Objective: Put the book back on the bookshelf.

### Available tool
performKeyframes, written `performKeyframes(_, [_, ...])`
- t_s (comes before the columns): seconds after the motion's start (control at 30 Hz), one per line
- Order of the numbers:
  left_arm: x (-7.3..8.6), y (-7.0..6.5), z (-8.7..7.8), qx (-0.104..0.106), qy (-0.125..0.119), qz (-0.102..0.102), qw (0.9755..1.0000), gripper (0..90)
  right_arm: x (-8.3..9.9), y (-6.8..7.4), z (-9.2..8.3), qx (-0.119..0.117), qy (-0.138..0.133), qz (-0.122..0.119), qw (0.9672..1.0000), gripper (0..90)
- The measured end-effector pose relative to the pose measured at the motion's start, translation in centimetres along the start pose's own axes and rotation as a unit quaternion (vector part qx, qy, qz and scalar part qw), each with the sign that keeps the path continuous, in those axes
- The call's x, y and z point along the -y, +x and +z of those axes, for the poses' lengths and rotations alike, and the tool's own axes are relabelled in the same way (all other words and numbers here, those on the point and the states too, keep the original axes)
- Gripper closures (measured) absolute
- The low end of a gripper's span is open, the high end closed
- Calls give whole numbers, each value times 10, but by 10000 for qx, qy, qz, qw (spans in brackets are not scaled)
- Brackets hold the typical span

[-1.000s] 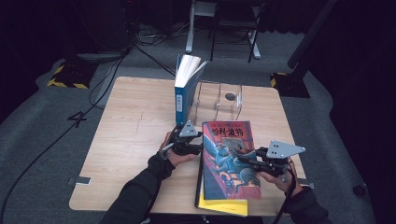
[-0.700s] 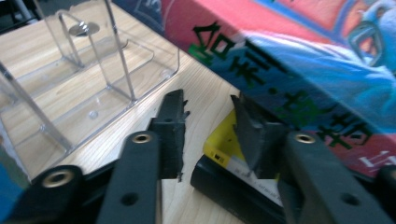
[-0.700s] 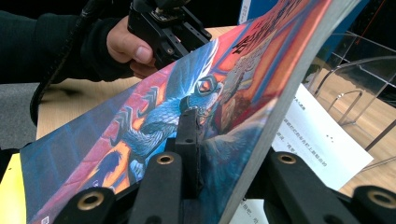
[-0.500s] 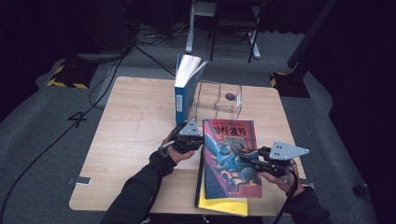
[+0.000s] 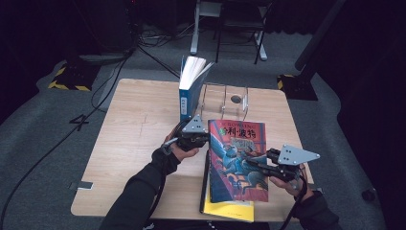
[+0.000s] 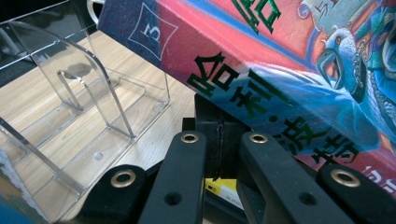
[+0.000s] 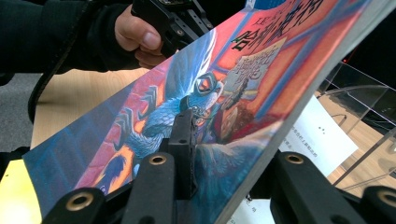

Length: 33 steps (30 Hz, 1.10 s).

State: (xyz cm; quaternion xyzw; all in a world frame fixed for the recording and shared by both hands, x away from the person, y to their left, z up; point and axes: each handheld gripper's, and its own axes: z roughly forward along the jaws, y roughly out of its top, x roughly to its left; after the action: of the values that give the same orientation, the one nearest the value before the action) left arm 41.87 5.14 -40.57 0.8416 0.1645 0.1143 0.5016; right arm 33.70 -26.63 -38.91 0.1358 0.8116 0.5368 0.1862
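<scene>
The red book [image 5: 238,160] is being gripped by both tongs, left tongs [image 5: 205,139] clamped at its spine, right tongs [image 5: 256,164] on its opposite edge, its long axis being aimed toward the clear stand [image 5: 225,98].

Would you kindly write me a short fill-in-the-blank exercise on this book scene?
1. Both grippers hold the ____ illustrated book by its edges.
2. Under it on the wooden table lies a ____ book.
3. The blue book stands ____ beside the clear stand.
Missing words: red; yellow; upright
</scene>
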Motion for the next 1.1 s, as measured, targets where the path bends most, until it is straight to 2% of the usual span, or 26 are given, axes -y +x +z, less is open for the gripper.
performKeyframes(0.13, [-5, -2, -1, -17, -34, 27, 10000, 900, -2, -1, -1, -9, 53, -22, 10000, 693])
performKeyframes(0.2, [-9, -2, -3, -41, -70, 75, 9999, 900, -3, 1, -1, 129, 82, -137, 9998, 715])
performKeyframes(0.3, [-15, 1, -9, -69, -166, 126, 9998, 900, -5, 5, 0, 336, -42, -279, 9990, 750])
performKeyframes(0.43, [-24, 3, -18, -182, -277, 219, 9992, 900, -8, 6, 3, 513, -209, -303, 9980, 773])
performKeyframes(0.6, [-30, 3, -31, -237, -548, 261, 9979, 900, -10, 7, 9, 610, -382, -317, 9969, 784])
performKeyframes(0.8, [-37, 3, -39, -311, -669, 318, 9968, 900, -14, 8, 15, 723, -466, -431, 9954, 789])
performKeyframes(0.97, [-43, -4, -45, -327, -778, 404, 9956, 900, -14, 9, 16, 807, -527, -490, 9941, 802])
performKeyframes(1.1, [-43, -10, -48, -282, -917, 375, 9947, 900, -15, 11, 13, 786, -547, -524, 9940, 807])
